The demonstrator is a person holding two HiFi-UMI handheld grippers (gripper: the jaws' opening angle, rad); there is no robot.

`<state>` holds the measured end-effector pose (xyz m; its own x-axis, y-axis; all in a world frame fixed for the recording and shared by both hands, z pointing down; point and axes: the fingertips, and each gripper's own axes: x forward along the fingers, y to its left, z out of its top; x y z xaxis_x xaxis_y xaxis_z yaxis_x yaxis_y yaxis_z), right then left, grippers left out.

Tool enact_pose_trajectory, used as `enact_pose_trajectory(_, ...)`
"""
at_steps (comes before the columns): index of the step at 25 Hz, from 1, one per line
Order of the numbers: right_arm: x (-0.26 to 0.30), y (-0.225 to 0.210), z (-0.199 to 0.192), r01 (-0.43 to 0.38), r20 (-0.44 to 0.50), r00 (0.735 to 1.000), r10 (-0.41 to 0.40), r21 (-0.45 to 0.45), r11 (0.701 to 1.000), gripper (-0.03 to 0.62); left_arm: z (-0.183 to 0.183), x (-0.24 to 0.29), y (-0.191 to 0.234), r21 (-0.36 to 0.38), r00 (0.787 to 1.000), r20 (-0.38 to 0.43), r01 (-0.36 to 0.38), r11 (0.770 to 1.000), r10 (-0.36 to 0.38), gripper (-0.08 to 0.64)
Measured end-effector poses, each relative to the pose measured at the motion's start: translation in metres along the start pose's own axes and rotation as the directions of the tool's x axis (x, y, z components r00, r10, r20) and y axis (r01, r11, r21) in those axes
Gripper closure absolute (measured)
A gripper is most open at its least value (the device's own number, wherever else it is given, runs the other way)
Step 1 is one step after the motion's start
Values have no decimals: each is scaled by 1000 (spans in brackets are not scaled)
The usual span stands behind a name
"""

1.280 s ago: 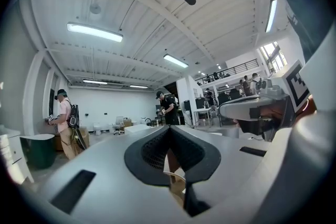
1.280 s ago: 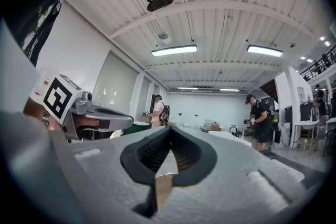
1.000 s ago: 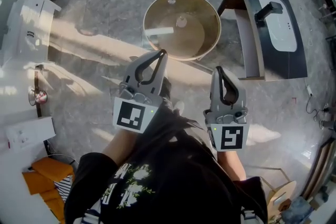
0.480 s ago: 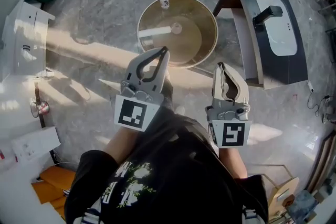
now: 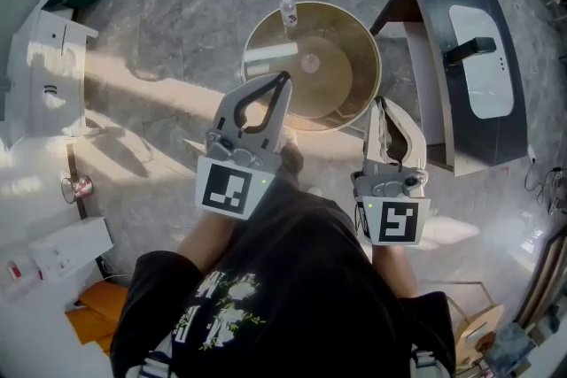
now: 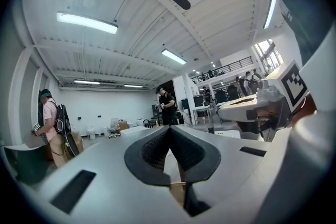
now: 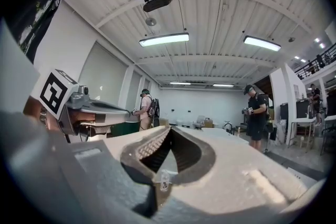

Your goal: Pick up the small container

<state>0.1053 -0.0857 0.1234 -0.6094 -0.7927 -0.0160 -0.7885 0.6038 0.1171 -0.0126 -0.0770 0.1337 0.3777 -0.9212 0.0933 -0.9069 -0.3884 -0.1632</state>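
Looking down in the head view, the left gripper [image 5: 284,77] and right gripper [image 5: 381,102] both have their fingers pressed together on nothing. The small container [image 5: 288,9], a clear bottle, stands at the far rim of the round table [image 5: 350,35], well beyond the left fingertips.

Left gripper view: fingers closed, empty.

Right gripper view: fingers closed, and the container shows low beyond them.

- Black short-sleeved T-shirt [image 5: 301,279] with white-green print [image 5: 221,305], behind both grippers.
- Grey plastic left gripper [image 5: 284,79] and right gripper [image 5: 381,102]; a black-and-white marker cube [image 5: 232,190] at each rear.
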Motion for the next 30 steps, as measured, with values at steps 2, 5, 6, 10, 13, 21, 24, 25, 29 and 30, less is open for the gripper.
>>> enact_pose_trajectory(2,17,-1,1,7,-2,1000,-7,-12,1000,597,-4,11,15,-17,1000,-3,8,1000,-8,546)
enact_pose_trajectory(5,41,-4,0,19,-11,1000,-19,-28,999,597,-7,26,32,-15,1000,7,30,999,-30,546)
enact_pose_trajectory(6,50,-5,0,24,-12,1000,-24,-27,999,597,-6,32,39,-6,999,17,36,999,-36,547)
enact_pose_trajectory(10,91,-2,4,28,-5,1000,-28,-41,999,597,-6,53,75,-9,999,39,30,999,-30,546)
enact_pose_trajectory(13,118,3,9,29,4,1000,-29,-56,998,597,-6,66,96,-9,998,59,39,999,-38,546)
enact_pose_trajectory(21,164,7,5,26,3,1000,-26,-87,996,597,-27,88,129,-66,996,42,81,995,-78,547)
enact_pose_trajectory(24,174,-10,-12,33,-38,999,-36,-83,996,597,-33,107,127,-54,995,48,88,995,-86,546)
enact_pose_trajectory(25,177,-17,-21,35,-51,998,-39,-86,996,597,-37,114,126,-48,995,48,88,995,-86,546)
enact_pose_trajectory(29,187,-30,-49,8,-92,996,-19,-110,994,597,-49,132,126,-60,998,39,57,997,-55,546)
enact_pose_trajectory(30,191,-31,-54,0,-94,996,-10,-105,995,597,-50,135,127,-60,998,45,51,997,-48,546)
